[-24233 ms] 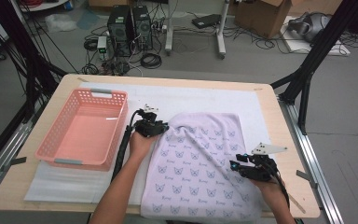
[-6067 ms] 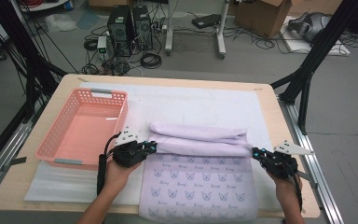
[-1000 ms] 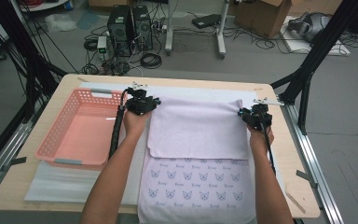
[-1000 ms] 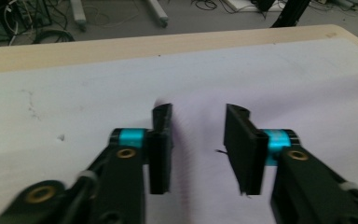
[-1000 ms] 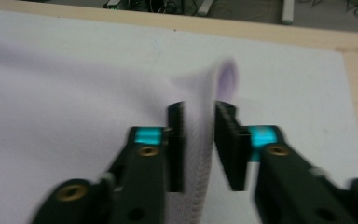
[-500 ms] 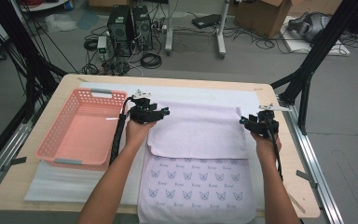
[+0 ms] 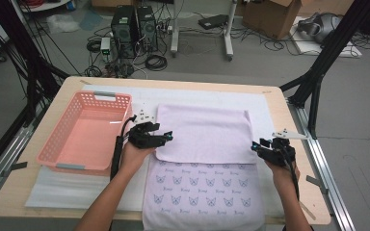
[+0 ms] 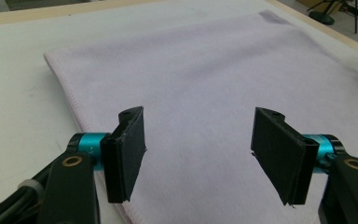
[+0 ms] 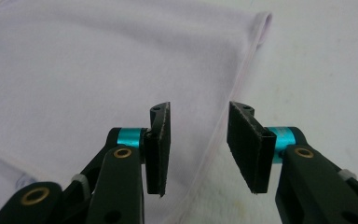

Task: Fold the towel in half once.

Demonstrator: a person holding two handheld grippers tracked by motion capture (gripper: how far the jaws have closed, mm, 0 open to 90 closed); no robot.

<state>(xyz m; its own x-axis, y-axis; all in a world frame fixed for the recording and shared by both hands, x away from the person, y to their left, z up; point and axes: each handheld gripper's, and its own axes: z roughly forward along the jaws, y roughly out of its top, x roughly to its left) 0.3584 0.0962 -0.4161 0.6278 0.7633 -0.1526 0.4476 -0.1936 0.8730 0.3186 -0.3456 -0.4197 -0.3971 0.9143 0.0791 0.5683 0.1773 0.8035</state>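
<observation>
Grippers (image 7: pixel 167 136) apart — towel (image 7: pixel 204 132) flat — table (image 7: pixel 296 159)

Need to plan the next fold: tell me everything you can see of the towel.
The towel is pale lilac, soft and fleecy, with a stitched hem. Its far part is folded back, plain side up; the near part shows a small printed pattern and overhangs the table's near edge. It lies flat on the white mat, with nothing gripping it.

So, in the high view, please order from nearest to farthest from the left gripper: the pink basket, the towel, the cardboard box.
From the left gripper:
1. Towel, directly beside its fingers.
2. Pink basket, just on its other side.
3. Cardboard box, far off on the floor.
</observation>
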